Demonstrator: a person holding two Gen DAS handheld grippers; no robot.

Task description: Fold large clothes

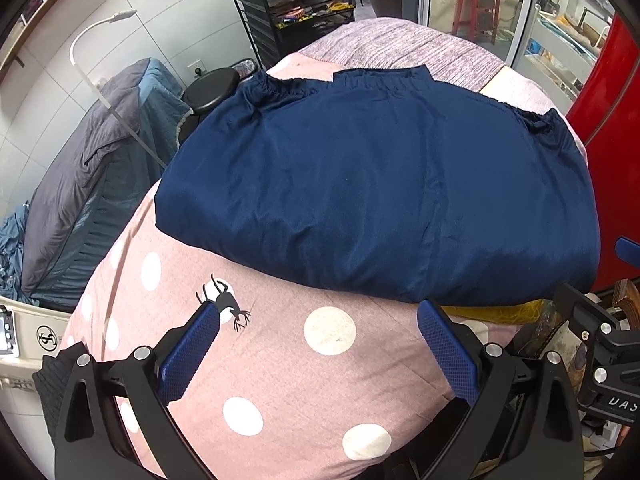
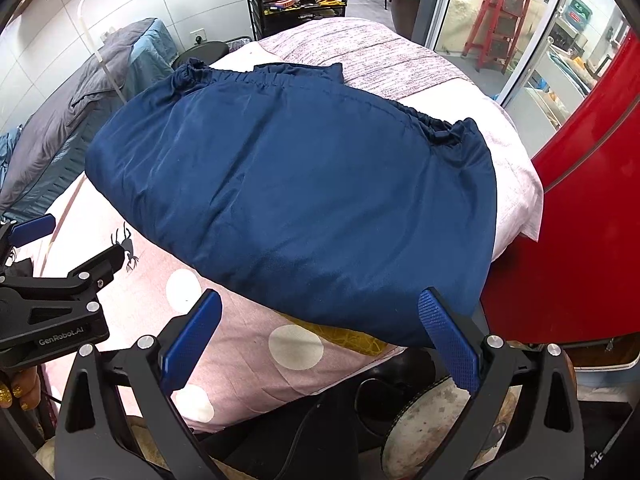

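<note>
A navy blue garment [image 1: 372, 192] with an elastic gathered edge at its far side lies folded in a broad flat stack on a pink polka-dot cover [image 1: 280, 368]; it also shows in the right wrist view [image 2: 296, 200]. My left gripper [image 1: 318, 324] is open and empty, hovering over the pink cover just short of the garment's near edge. My right gripper [image 2: 320, 312] is open and empty, at the garment's near right edge, its right finger [image 2: 448, 340] in front of the fabric's corner. The left gripper [image 2: 60, 264] shows at the left of the right wrist view.
A red panel [image 2: 580, 220] stands close on the right. A grey-blue bed [image 1: 92, 184] lies left, with a white lamp [image 1: 96, 56]. A black wire cart [image 1: 296, 12] and a black stool [image 1: 212, 88] stand beyond. A yellow item [image 2: 352, 340] peeks from under the garment.
</note>
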